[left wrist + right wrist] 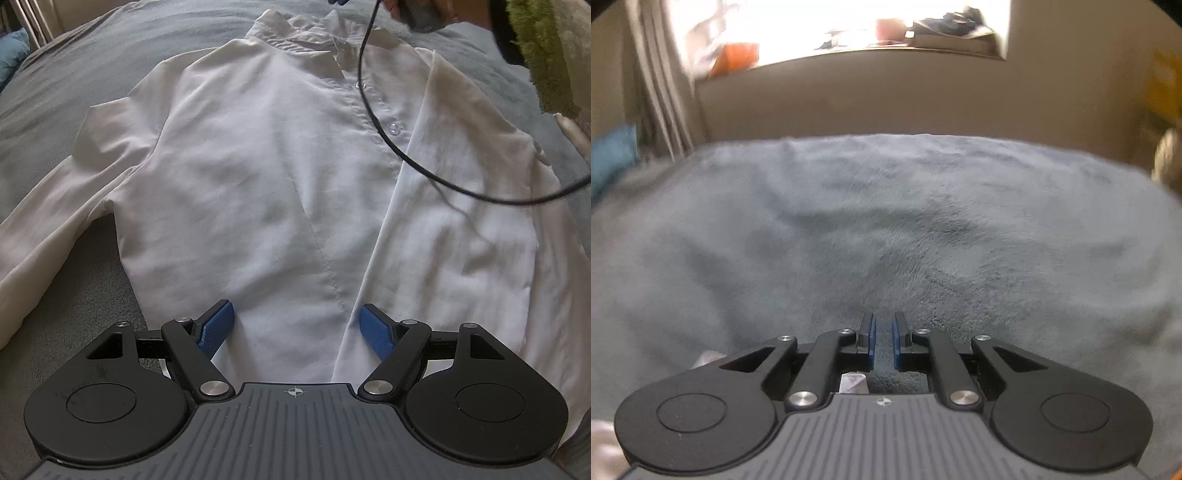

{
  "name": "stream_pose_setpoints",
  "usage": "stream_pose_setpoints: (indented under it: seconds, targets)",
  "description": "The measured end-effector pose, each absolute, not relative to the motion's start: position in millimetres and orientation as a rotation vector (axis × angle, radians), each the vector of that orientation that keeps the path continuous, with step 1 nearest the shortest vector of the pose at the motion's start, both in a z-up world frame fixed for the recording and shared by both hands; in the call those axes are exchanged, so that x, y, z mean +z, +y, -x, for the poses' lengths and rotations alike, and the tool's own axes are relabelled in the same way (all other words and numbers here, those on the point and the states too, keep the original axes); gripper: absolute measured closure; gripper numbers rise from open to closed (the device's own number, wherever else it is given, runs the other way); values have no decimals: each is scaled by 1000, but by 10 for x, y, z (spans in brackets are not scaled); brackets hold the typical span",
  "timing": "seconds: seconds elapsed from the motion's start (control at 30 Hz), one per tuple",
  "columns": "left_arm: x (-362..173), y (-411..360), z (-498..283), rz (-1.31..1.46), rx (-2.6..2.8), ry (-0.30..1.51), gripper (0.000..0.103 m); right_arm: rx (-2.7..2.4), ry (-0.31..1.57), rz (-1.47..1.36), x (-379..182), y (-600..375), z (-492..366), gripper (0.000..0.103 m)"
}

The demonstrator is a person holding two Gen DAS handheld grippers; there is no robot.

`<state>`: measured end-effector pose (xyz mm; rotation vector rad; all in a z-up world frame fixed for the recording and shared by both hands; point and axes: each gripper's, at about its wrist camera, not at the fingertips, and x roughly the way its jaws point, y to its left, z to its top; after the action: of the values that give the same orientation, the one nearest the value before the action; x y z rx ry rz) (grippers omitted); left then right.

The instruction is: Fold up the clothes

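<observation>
A white button-up shirt (pixel 277 166) lies front up on a grey fleece blanket (pixel 74 74), collar at the far end. Its left sleeve trails off to the left; its right side is folded in over the body. My left gripper (pixel 295 306) stands open just above the shirt's near hem, with its blue pads (pixel 216 326) apart and gripping nothing. My right gripper (pixel 883 317) hovers over bare blanket (pixel 886 221), its pads almost together with only blanket showing in the thin gap. Scraps of white cloth (pixel 853 382) show beneath its body.
A black cable (pixel 369 103) hangs in a loop across the shirt's right half. A person's fluffy green sleeve (pixel 543 55) is at the top right. A blue cushion (pixel 609 158) lies at the left edge. A wall and a bright window sill (pixel 849 48) stand behind the bed.
</observation>
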<state>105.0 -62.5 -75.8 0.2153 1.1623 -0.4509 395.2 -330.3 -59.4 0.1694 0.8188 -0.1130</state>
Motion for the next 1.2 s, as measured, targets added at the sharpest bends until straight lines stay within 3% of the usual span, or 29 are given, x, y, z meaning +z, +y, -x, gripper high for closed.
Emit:
stream_pose_setpoints:
  seconds: [0.13, 0.4, 0.57, 0.7, 0.77, 1.03, 1.2]
  targets:
    - [-753, -603, -1053, -204, -456, 1165, 27, 2, 946, -342, -464, -3544, -3836, 93]
    - [-761, -613, -1056, -220, -455, 1161, 27, 89, 1070, -298, -666, -3333, -3812, 93]
    - [-767, -609, -1029, -229, -456, 1150, 27, 35, 990, -445, -901, -3442, -3947, 93]
    - [-777, -603, -1041, -222, -462, 1152, 27, -7, 900, -604, -824, -3664, -3811, 80]
    - [-779, -599, -1049, -217, -464, 1153, 27, -20, 845, -649, -706, -3806, -3681, 79]
    - [-759, -567, -1024, -232, -479, 1136, 27, -6, 678, -928, -88, -4561, -2440, 77]
    - [-692, -481, -983, -219, -445, 1091, 27, -41, 672, -791, 470, -4787, -1299, 75]
